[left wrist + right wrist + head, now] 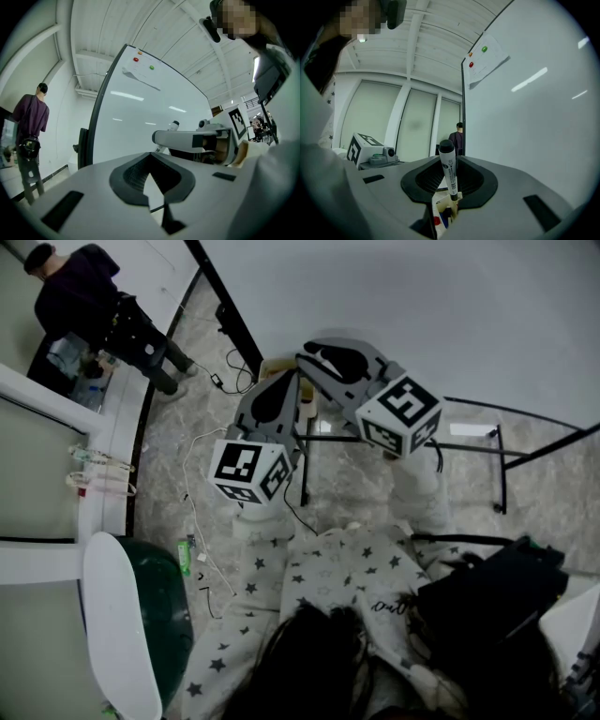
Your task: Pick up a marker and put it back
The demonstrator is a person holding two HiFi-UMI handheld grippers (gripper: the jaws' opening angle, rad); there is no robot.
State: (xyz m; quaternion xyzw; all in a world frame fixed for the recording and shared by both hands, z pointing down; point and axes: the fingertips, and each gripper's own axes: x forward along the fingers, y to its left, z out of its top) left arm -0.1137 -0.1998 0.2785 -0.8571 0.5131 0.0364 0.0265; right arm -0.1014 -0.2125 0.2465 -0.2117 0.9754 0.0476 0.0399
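Right gripper view, marker (449, 171) upright between jaws, box (440, 202) holding coloured markers (446, 217)

The whiteboard (534, 117) is smooth and glossy (the ceiling lights mirror in it). The marker (450, 171) has a shiny plastic barrel. The right gripper (449, 187) is matt grey plastic with ribbed black pads (472, 180). The floor (356, 484) looks like polished stone.

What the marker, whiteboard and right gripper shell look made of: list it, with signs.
Marker: likely plastic, a white printed barrel with a matte black cap.
Whiteboard: smooth glossy panel that mirrors bright streaks; enamel or melamine, cannot tell.
Right gripper shell: matte grey plastic by its look, with dark ribbed, seemingly rubbery pads.
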